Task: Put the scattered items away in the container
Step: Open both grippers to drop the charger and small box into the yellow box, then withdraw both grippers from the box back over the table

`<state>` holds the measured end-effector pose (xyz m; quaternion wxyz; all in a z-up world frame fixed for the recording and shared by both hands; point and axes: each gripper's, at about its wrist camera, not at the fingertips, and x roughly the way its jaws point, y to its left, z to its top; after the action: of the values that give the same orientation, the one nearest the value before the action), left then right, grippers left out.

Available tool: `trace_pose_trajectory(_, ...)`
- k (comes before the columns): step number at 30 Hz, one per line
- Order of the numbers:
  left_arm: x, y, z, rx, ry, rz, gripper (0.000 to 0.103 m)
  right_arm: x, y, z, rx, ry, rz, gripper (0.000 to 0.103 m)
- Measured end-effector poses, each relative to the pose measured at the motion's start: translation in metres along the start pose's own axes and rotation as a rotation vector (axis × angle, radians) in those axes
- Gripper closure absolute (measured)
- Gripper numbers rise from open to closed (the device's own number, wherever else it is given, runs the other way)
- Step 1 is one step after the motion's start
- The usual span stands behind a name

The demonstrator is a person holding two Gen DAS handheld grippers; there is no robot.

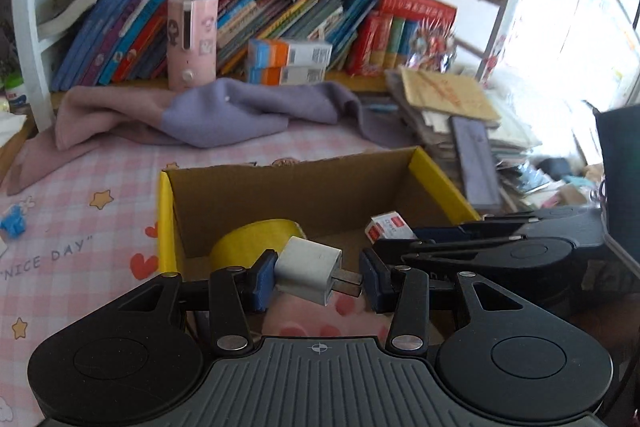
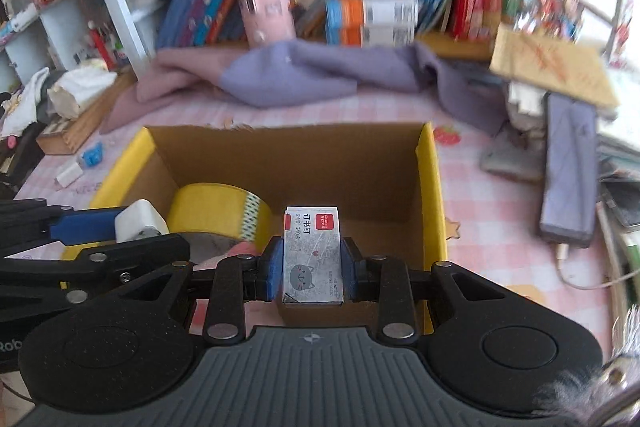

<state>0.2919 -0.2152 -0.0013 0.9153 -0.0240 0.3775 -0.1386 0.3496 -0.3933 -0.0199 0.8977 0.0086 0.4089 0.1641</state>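
A cardboard box (image 1: 440, 179) with yellow outer walls stands on the pink checked cloth, seen again in the right wrist view (image 2: 430, 187). A yellow tape roll (image 1: 248, 239) (image 2: 216, 211) lies inside it. My left gripper (image 1: 318, 279) is shut on a white plug adapter (image 1: 310, 269), held over the box's near left part; its prongs touch the right pad. My right gripper (image 2: 311, 267) is shut on a small staple box (image 2: 312, 251) with a cat drawing, over the box's near edge. Each gripper shows in the other's view, holding the staple box (image 1: 390, 227) and the adapter (image 2: 138, 223).
A blue clip (image 1: 14, 221) (image 2: 92, 155) and a white eraser (image 2: 69, 174) lie on the cloth left of the box. A purple towel (image 1: 224, 111) lies behind. Stacked papers and a purple case (image 2: 566, 167) crowd the right. A bookshelf with a pink device (image 1: 192, 43) is at the back.
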Motion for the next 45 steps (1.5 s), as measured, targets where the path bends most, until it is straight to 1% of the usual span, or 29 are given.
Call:
trace_pose_trajectory(4,0.014,0.006,0.004,-0.027,0.042,0.036,0.06,0.015,-0.001,0.008,-0.023,0.027,0.019,0.075)
trace_pose_trajectory(8,0.019,0.008,0.004,-0.04,0.053,0.07,0.06,0.022,-0.002,0.01,-0.028,0.055,0.049,0.075)
trace_pose_trajectory(10,0.019,0.008,0.005,-0.051,0.045,0.088,0.058,0.024,-0.004,0.011,-0.022,0.066,0.068,0.074)
trace_pose_trajectory(13,0.011,0.009,0.006,-0.069,0.009,0.101,0.045,0.018,-0.007,0.013,0.007,0.033,0.096,0.069)
trace_pose_trajectory(14,0.008,0.01,0.005,-0.079,-0.006,0.108,0.037,0.014,-0.008,0.014,0.01,0.018,0.099,0.066)
trace_pose_trajectory(15,0.003,0.012,0.005,-0.091,-0.022,0.107,0.033,0.01,-0.008,0.015,0.01,0.003,0.1,0.064)
trace_pose_trajectory(16,-0.002,0.013,0.005,-0.105,-0.037,0.101,0.032,0.006,-0.007,0.015,0.003,-0.012,0.098,0.058)
trace_pose_trajectory(17,-0.007,0.014,0.004,-0.12,-0.051,0.094,0.032,0.001,-0.005,0.016,-0.011,-0.029,0.095,0.055)
trace_pose_trajectory(19,-0.017,0.015,0.003,-0.138,-0.07,0.093,0.031,-0.009,-0.001,0.016,-0.04,-0.058,0.09,0.055)
trace_pose_trajectory(20,-0.023,0.014,0.002,-0.138,-0.075,0.101,0.029,-0.014,0.001,0.015,-0.048,-0.073,0.087,0.054)
trace_pose_trajectory(21,-0.029,0.013,0.001,-0.133,-0.079,0.11,0.024,-0.019,0.002,0.015,-0.051,-0.086,0.083,0.052)
trace_pose_trajectory(23,-0.044,0.011,-0.001,-0.118,-0.095,0.125,0.017,-0.031,0.003,0.013,-0.055,-0.117,0.071,0.042)
trace_pose_trajectory(26,-0.066,0.011,-0.007,-0.118,-0.135,0.144,0.012,-0.05,0.006,0.008,-0.074,-0.161,0.051,0.031)
trace_pose_trajectory(27,-0.073,0.011,-0.009,-0.126,-0.15,0.156,0.011,-0.055,0.009,0.005,-0.086,-0.17,0.045,0.028)
trace_pose_trajectory(28,-0.079,0.013,-0.012,-0.134,-0.164,0.17,0.011,-0.061,0.012,0.002,-0.097,-0.179,0.039,0.023)
trace_pose_trajectory(29,-0.084,0.014,-0.016,-0.144,-0.178,0.189,0.01,-0.066,0.015,0.0,-0.106,-0.191,0.035,0.02)
trace_pose_trajectory(32,-0.098,0.015,-0.029,-0.172,-0.217,0.255,0.008,-0.082,0.025,-0.011,-0.109,-0.231,0.023,0.018)
trace_pose_trajectory(35,-0.108,0.016,-0.046,-0.189,-0.246,0.318,0.006,-0.096,0.032,-0.024,-0.06,-0.277,-0.01,0.013)
trace_pose_trajectory(36,-0.109,0.018,-0.05,-0.197,-0.243,0.319,0.006,-0.1,0.034,-0.029,-0.042,-0.286,-0.019,0.012)
trace_pose_trajectory(39,-0.113,0.028,-0.056,-0.223,-0.217,0.28,0.006,-0.108,0.039,-0.038,-0.027,-0.298,-0.074,0.012)
trace_pose_trajectory(45,-0.133,0.04,-0.07,-0.199,-0.244,0.258,0.006,-0.125,0.05,-0.058,0.059,-0.308,-0.141,0.011)
